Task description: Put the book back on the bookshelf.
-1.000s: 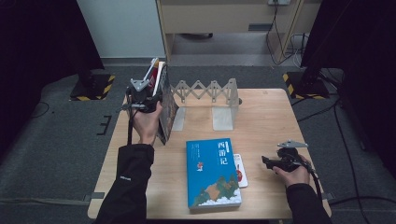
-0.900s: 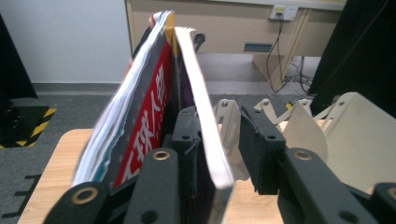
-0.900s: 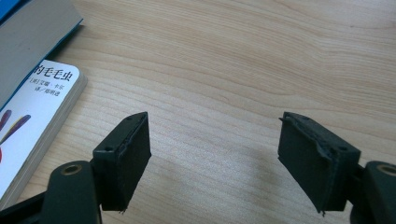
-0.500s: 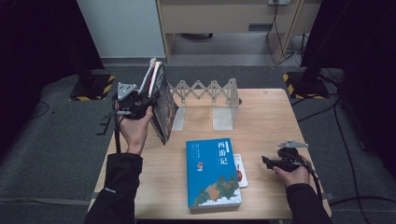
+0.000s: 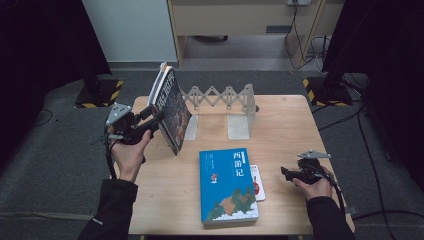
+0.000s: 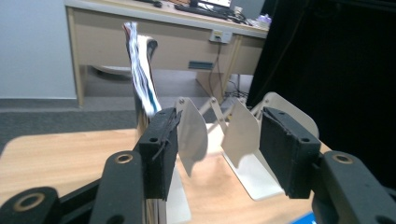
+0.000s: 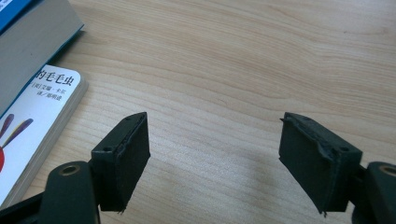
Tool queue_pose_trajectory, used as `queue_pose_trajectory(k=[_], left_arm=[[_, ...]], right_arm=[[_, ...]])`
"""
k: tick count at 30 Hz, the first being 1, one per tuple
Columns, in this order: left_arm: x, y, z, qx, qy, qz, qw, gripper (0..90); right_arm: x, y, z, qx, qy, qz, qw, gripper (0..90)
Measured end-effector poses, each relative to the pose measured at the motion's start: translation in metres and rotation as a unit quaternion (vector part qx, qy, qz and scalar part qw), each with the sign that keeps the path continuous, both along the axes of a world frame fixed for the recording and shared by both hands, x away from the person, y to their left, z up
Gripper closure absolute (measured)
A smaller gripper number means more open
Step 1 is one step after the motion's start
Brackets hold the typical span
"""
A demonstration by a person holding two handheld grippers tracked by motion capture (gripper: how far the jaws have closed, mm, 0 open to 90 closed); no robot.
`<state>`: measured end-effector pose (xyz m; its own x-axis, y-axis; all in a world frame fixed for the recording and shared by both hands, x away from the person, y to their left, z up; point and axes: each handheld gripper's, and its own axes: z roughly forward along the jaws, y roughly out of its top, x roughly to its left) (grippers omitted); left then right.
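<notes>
A dark-covered book (image 5: 170, 107) stands tilted at the left end of the folding metal book rack (image 5: 225, 97), its top leaning left. My left gripper (image 5: 156, 119) points at the book's left side from just beside it. Its jaws have just been opening. In the left gripper view the left gripper (image 6: 219, 140) is open with nothing between the pads, and the book (image 6: 140, 79) rises behind the left jaw. My right gripper (image 5: 287, 173) rests near the table's right front, and the right gripper (image 7: 215, 149) stands open over bare wood.
A blue book (image 5: 227, 185) lies flat at the front middle, partly covering a small white book (image 5: 256, 182) whose corner (image 7: 37, 116) lies left of the right jaws. The rack's white plates (image 6: 243, 135) stand ahead. The wooden table (image 5: 290, 125) ends close to the left hand.
The left hand has drawn away to the left from the rack and its jaws have opened. The dark book stays behind, leaning further over. The right hand has kept still.
</notes>
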<state>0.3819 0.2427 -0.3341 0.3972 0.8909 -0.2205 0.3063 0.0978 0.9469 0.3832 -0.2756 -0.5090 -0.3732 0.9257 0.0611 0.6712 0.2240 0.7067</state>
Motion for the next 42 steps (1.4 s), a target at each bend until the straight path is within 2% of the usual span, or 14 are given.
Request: queue_pose_trajectory(k=[6, 8, 11, 15, 17, 21, 29, 32, 37, 42], left_arm=[[-0.016, 0.003, -0.017, -0.003, 0.018, -0.027, 0.9995, 42.7], [-0.021, 0.002, -0.025, -0.002, 0.031, -0.039, 0.9988, 41.8], [-0.027, 0.000, -0.040, 0.012, 0.045, -0.049, 0.9977, 40.6], [-0.030, -0.006, -0.056, 0.008, 0.067, -0.066, 0.9955, 39.8], [-0.031, -0.010, -0.062, 0.019, 0.070, -0.072, 0.9948, 38.8], [-0.033, -0.018, -0.072, 0.025, 0.074, -0.086, 0.9932, 37.0], [-0.032, -0.035, -0.097, 0.046, 0.103, -0.114, 0.9870, 33.7], [-0.030, -0.041, -0.108, 0.065, 0.117, -0.123, 0.9834, 33.6], [-0.026, -0.046, -0.121, 0.054, 0.142, -0.136, 0.9790, 33.2], [-0.021, -0.050, -0.131, 0.050, 0.158, -0.143, 0.9759, 32.3]], right_arm=[[-0.001, -0.001, 0.004, -0.006, -0.011, 0.003, 0.9999, 24.8], [-0.001, 0.000, 0.005, -0.005, -0.014, 0.002, 0.9999, 24.7], [-0.001, 0.001, 0.006, -0.010, -0.019, 0.010, 0.9997, 24.9], [-0.002, 0.004, 0.009, -0.004, -0.024, 0.014, 0.9996, 26.4], [-0.003, 0.005, 0.011, -0.001, -0.024, 0.016, 0.9996, 26.4], [-0.005, 0.010, 0.016, 0.008, -0.036, 0.020, 0.9991, 26.8], [-0.008, 0.023, 0.021, 0.021, -0.039, 0.038, 0.9983, 27.3], [-0.009, 0.028, 0.024, 0.022, -0.044, 0.046, 0.9977, 27.5], [-0.010, 0.034, 0.027, 0.027, -0.047, 0.050, 0.9973, 28.4], [-0.011, 0.039, 0.030, 0.030, -0.050, 0.052, 0.9969, 28.8]])
